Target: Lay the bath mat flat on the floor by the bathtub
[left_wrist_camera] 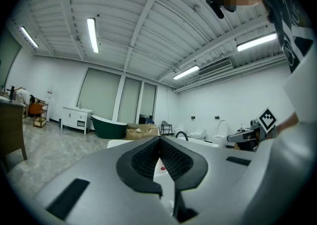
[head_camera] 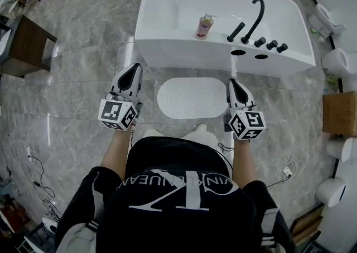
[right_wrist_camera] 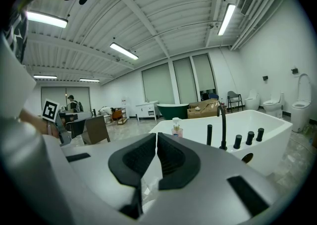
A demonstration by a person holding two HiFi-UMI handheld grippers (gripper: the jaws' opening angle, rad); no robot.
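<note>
The white oval bath mat (head_camera: 192, 97) lies flat on the grey marble floor, just in front of the white bathtub (head_camera: 167, 1). My left gripper (head_camera: 135, 68) hovers beside the mat's left end, shut and holding nothing. At the mat's right end my right gripper (head_camera: 231, 82) is likewise shut and empty. In the left gripper view the gripper (left_wrist_camera: 159, 140) has its jaws closed, pointing level across the room. The right gripper (right_wrist_camera: 156, 135) has its jaws together too, facing the bathtub (right_wrist_camera: 257, 120) and its black faucet (right_wrist_camera: 223, 125).
A pink soap bottle (head_camera: 205, 25) and the black faucet (head_camera: 255, 18) with knobs stand on the tub's front rim. A wooden cabinet (head_camera: 25, 45) is at far left. Toilets (head_camera: 334, 59) line the right side. Cables (head_camera: 39, 174) trail on the floor at lower left.
</note>
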